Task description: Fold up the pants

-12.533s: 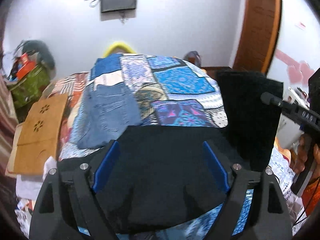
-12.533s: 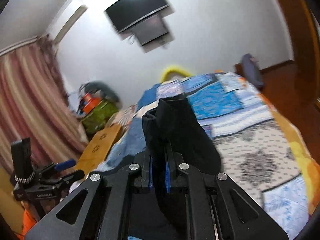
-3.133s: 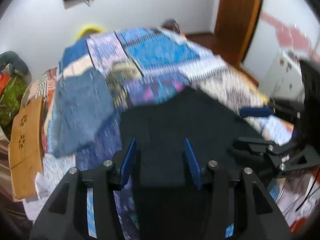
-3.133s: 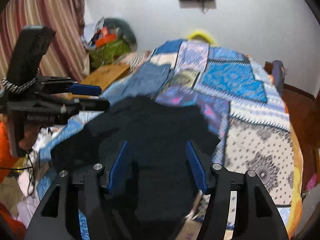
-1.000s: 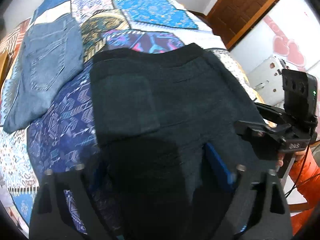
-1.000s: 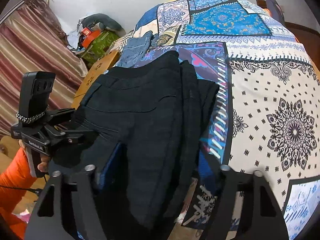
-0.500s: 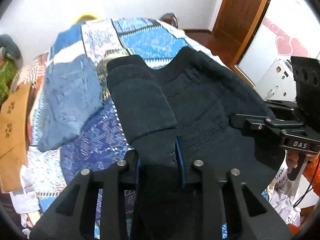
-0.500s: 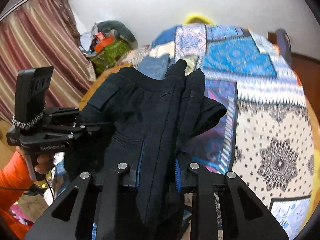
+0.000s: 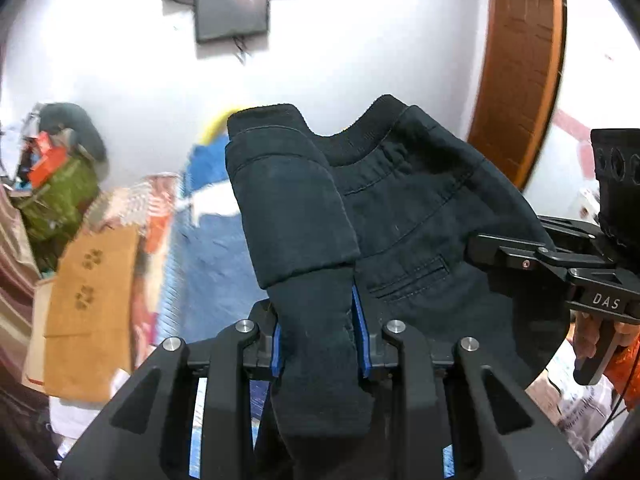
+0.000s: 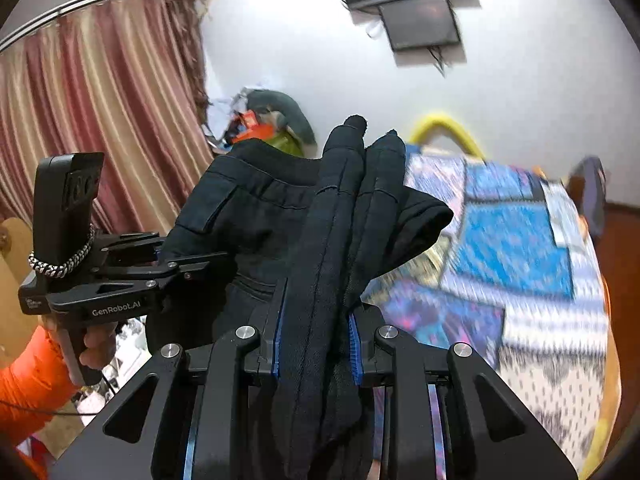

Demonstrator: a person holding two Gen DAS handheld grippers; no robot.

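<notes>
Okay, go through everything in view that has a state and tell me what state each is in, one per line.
left gripper: shut on black pants
right gripper: shut on black pants
black pants: bunched, lifted, held at two points
wall TV: screen dark
curtain: drawn
quilt: spread on the bed

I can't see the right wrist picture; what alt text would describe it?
The right claw is shut on dark pants, lifted above a patchwork bedspread. On the left, the left claw grips the same pants; striped curtains hang behind.
</notes>
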